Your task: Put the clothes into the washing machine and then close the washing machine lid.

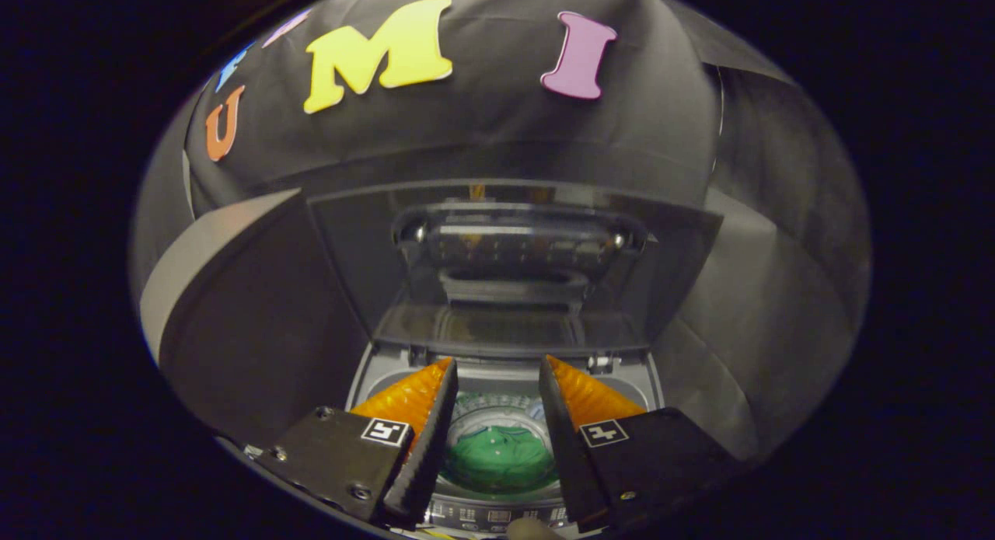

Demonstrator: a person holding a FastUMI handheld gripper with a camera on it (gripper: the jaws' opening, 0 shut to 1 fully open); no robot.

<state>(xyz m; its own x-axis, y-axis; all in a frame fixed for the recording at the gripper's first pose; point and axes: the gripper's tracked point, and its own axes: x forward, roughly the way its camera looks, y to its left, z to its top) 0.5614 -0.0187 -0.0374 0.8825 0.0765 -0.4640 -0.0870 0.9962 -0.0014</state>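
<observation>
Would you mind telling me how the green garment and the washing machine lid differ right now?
The green garment lies crumpled low in the drum, between the open hand-held gripper's fingers; the washing machine lid stands raised beyond them. The garment is soft and bright; the lid is rigid, dark and glossy. Neither is touched by the fingers.

I am working inside a staged recording booth got up as a laundry corner, not a lived-in home. Black cloth hangs as the back wall and drapes down both sides, closing the space in. A grey top-loading washing machine stands against it, its lid raised upright, with a green garment lying in the round drum and a row of control buttons along its near edge
</observation>
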